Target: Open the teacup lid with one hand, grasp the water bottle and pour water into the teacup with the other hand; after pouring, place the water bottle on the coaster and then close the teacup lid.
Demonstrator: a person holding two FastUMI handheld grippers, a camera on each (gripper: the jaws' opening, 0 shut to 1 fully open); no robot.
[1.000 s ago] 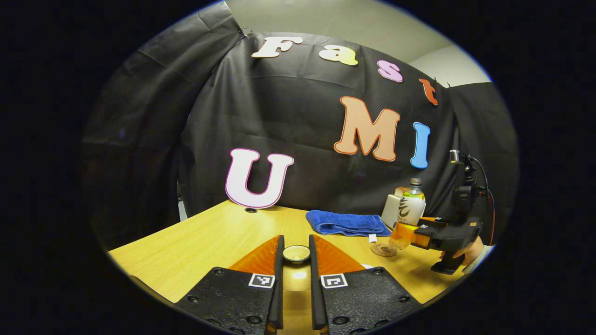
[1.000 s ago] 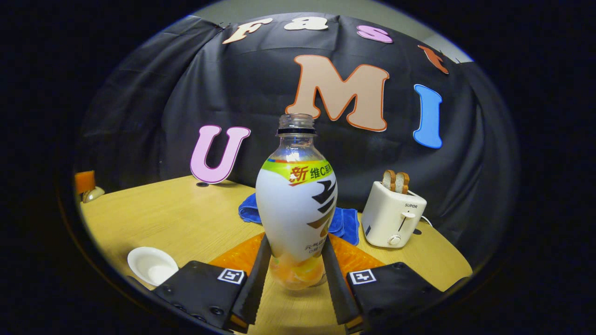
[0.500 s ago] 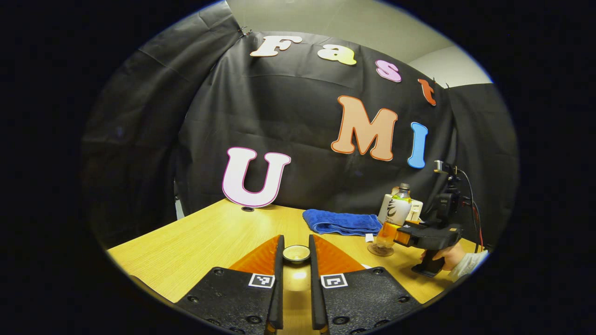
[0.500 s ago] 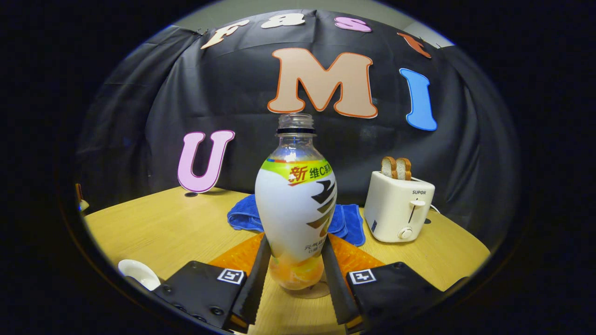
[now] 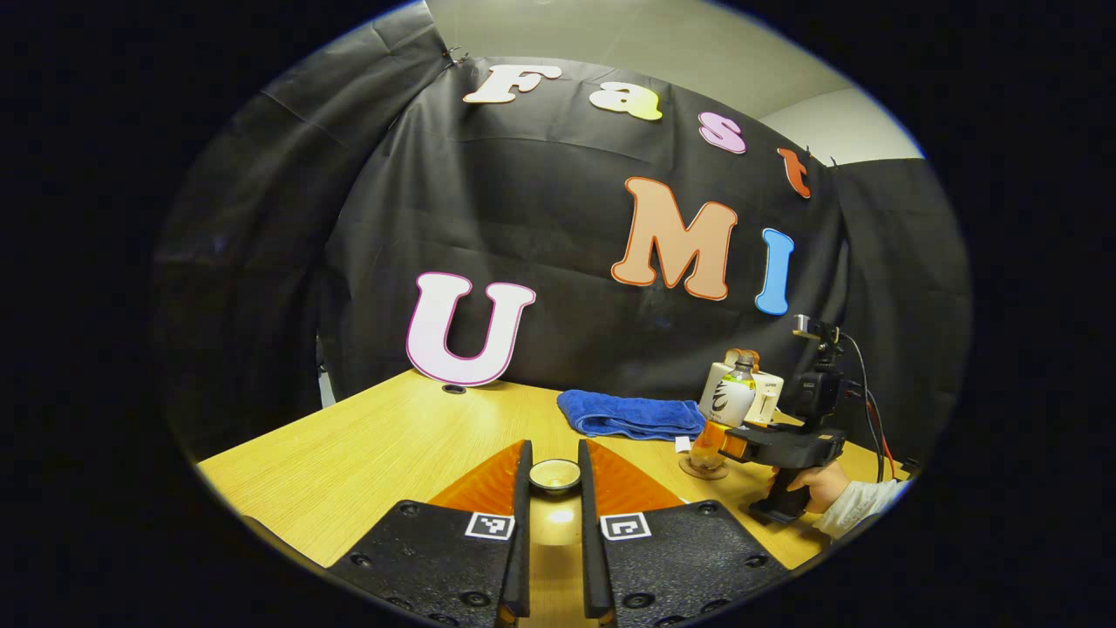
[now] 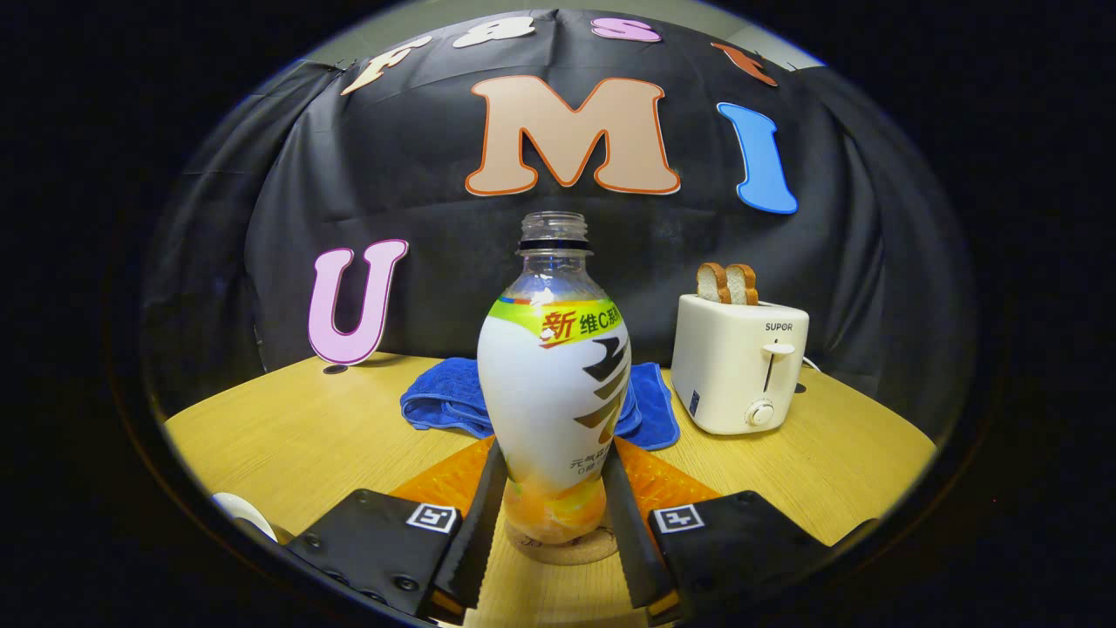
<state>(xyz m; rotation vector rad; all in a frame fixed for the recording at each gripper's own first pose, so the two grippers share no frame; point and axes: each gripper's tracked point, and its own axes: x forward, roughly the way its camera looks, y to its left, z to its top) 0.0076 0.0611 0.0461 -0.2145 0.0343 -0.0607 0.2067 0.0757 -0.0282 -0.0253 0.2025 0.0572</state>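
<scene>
- Lid [image 5: 554, 474]: one, round, gripped between the narrowly set jaws of the left gripper [image 5: 554, 488], above the table [image 5: 384, 445].
- Towel [image 6: 453, 397]: one, blue, lying behind the bottle.
- Water bottle [image 6: 554, 384]: one, uncapped, upright, clamped at its lower body between the right gripper [image 6: 551, 515] jaws, its base on the single coaster [image 6: 562, 551].
- Toaster [image 6: 739, 366]: one, with two bread slices [image 6: 726, 283].
</scene>
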